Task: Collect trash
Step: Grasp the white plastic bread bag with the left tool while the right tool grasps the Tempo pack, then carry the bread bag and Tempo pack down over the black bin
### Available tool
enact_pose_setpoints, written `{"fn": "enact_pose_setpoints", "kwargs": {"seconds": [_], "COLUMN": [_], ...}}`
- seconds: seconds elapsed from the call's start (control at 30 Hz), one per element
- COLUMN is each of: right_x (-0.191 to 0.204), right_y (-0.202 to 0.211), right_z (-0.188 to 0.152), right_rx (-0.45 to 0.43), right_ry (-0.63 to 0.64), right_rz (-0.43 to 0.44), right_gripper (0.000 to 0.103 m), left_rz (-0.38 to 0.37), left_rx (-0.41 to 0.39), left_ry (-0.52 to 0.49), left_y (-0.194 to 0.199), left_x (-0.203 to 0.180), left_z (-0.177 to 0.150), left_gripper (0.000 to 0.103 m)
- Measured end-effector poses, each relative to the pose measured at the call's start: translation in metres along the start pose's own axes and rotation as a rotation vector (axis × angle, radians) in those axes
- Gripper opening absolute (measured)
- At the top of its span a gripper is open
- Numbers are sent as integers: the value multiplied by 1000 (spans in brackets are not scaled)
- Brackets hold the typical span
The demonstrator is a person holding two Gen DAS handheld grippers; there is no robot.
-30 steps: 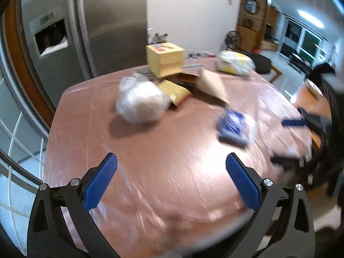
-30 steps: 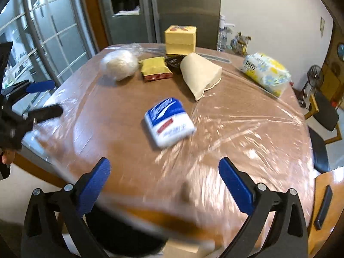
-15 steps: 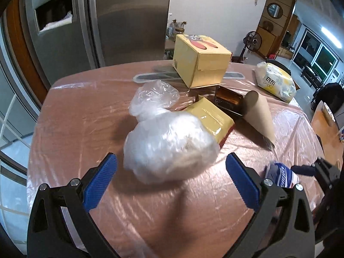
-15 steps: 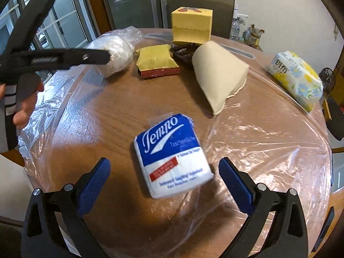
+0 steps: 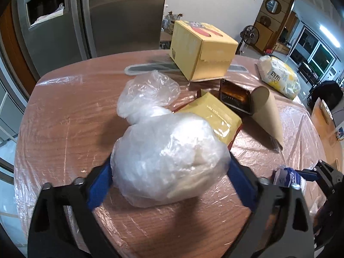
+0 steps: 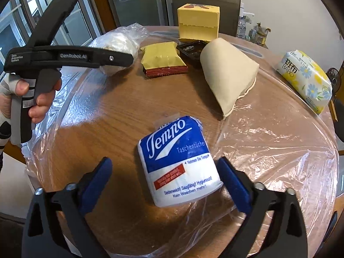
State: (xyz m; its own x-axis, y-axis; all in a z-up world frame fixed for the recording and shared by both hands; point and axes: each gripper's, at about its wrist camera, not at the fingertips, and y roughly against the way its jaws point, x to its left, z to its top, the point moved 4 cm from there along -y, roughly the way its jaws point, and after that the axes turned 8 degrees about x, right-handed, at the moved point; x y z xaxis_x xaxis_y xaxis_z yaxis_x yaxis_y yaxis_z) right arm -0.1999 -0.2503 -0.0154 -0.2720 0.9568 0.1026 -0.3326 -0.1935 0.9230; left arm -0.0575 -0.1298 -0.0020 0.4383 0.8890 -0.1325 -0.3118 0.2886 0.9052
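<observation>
A knotted clear plastic bag (image 5: 169, 161) with white stuff inside lies on the film-covered wooden table (image 5: 64, 129). My left gripper (image 5: 169, 185) straddles it, its jaws closing, and both blue pads (image 5: 100, 182) touch the bag's sides. A blue-and-white Tempo tissue pack (image 6: 178, 163) lies between the closing jaws of my right gripper (image 6: 165, 182). The right pad (image 6: 233, 185) is at the pack's edge and a gap stays on the left side. In the right wrist view the left gripper (image 6: 120, 58), held by a hand (image 6: 40, 103), reaches the bag (image 6: 116, 43).
Behind the bag lie a yellow packet (image 5: 215, 116), a black tray (image 5: 235, 99), a beige cone (image 5: 266, 111) and a yellow box (image 5: 202, 49). A flowery tissue pack (image 5: 279, 79) sits at the far right edge. A steel fridge (image 5: 107, 15) stands beyond the table.
Both grippers came forward and down over their objects. Their jaws went from wide open to narrower, the left now around the bag, the right around the tissue pack.
</observation>
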Motion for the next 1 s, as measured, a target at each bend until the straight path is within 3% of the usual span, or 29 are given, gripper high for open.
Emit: {"fn": "enact_pose_setpoints", "kwargs": {"seconds": [0.13, 0.2, 0.6, 1.0], "right_x": [-3, -6, -12, -11], "right_y": [6, 7, 17, 20], "right_z": [-1, -2, -5, -6], "right_rx": [-3, -4, -44, -61], "right_ry": [-18, -37, -84, -86], "right_rz": [21, 29, 102, 100], "right_gripper": [57, 53, 48, 47], "left_rz": [7, 5, 8, 7], "left_rx": [6, 4, -13, -44], "left_ry": [-18, -20, -52, -49], "left_y": [-1, 0, 20, 42], "left_x": [-4, -5, -12, -22], "left_z": [-4, -5, -28, -58], "left_gripper": [74, 68, 62, 62]}}
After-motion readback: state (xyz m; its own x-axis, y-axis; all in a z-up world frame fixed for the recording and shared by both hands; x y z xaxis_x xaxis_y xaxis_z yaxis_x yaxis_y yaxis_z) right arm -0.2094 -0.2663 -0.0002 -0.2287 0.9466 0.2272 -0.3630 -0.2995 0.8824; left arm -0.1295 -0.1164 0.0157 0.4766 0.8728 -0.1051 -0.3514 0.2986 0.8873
